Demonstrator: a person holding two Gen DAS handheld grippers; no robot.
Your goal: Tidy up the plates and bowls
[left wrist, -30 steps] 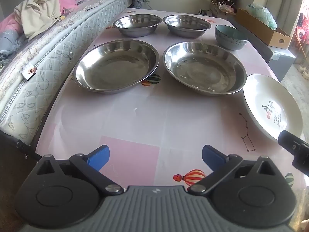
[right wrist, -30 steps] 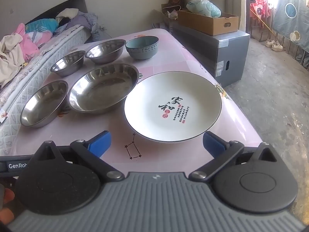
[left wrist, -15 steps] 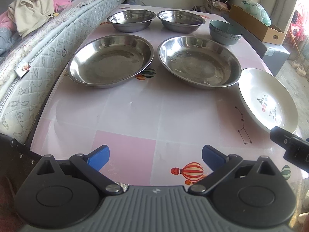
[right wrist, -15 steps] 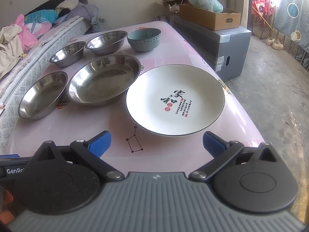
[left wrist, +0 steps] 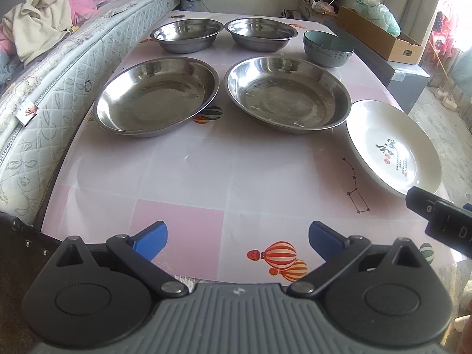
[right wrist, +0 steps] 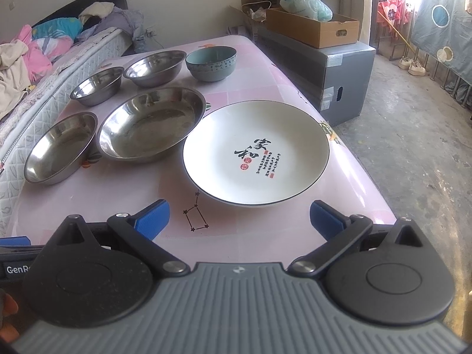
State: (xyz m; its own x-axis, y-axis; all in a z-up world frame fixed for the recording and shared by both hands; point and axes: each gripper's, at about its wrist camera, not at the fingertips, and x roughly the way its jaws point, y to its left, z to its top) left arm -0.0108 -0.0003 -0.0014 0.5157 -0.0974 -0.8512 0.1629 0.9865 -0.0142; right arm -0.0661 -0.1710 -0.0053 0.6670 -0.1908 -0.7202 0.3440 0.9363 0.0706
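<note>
A mattress (left wrist: 44, 88) runs along the left edge of the pink patterned table (left wrist: 206, 177), with crumpled clothes (left wrist: 38, 20) heaped on it. Near the table's left edge sits the left large steel dish (left wrist: 156, 96), and just beside it, toward the middle, the right large steel dish (left wrist: 287, 94); the two rims are close but apart. Behind them, toward the far edge, stand the left small steel bowl (left wrist: 186, 35) and the right small steel bowl (left wrist: 261, 34), then a teal ceramic bowl (left wrist: 328, 47) nearer the far right corner. All are upright and empty. At the right edge lies a white ceramic plate (right wrist: 256, 152) with black and red characters printed on it, its rim just beside the right large steel dish.

The left gripper (left wrist: 237, 236) hovers over the near edge, its blue fingers spread wide with nothing between them. The right gripper (right wrist: 239, 216) hovers at the near right corner, equally wide and empty, the white plate just ahead of its fingertips. Beyond the right edge, a cardboard box (right wrist: 312, 28) rests on a grey carton (right wrist: 333, 70).
</note>
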